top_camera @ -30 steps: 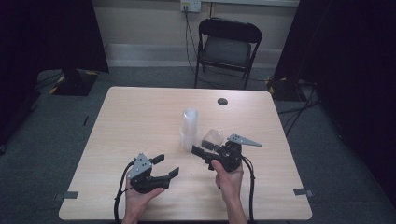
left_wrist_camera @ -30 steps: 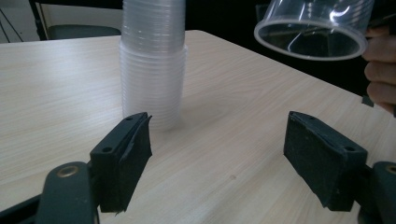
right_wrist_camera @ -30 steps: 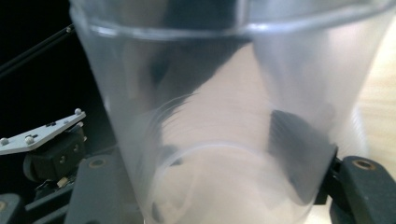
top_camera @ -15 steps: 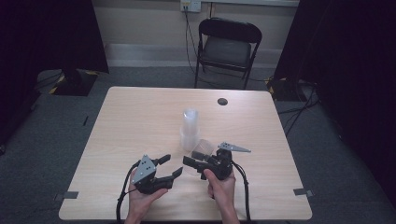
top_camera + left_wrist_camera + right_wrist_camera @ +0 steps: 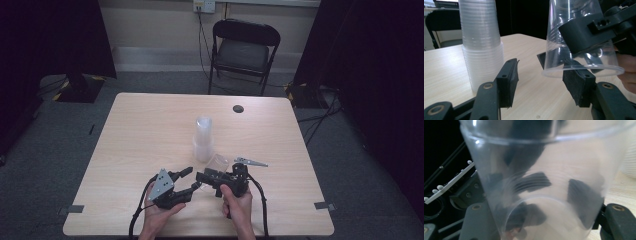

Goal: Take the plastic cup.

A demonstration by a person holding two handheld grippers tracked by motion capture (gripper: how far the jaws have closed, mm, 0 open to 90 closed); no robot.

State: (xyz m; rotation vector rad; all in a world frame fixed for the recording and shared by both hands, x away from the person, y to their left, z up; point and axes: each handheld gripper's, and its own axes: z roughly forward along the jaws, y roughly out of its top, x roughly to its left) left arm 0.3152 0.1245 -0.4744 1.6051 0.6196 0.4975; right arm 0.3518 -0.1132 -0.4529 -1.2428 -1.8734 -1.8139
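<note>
A tall stack of clear plastic cups [image 5: 202,140] [image 5: 481,50] stands mouth-down at the table's middle. Just in front of it, my right gripper [image 5: 212,176] [image 5: 559,190] is shut on a single clear cup [image 5: 218,161] [image 5: 576,37] [image 5: 541,182], held tilted just above the table. Its dark pads [image 5: 584,195] show through the cup wall. My left gripper [image 5: 192,180] [image 5: 544,82] is open right beside it, jaws spread wide. The cup's rim hangs just over its right-hand finger [image 5: 579,85], and I cannot tell whether they touch. The stack sits beyond its left-hand finger [image 5: 507,80].
A small black disc [image 5: 238,108] lies near the table's far edge. A black folding chair [image 5: 244,50] stands behind the wooden table [image 5: 140,130]. Grey tape marks [image 5: 75,208] sit near the front corners. Cables trail from both grippers toward the front edge.
My right gripper has carried the single cup down and left, toward the left gripper. The left gripper has shifted right, so the two now nearly meet.
</note>
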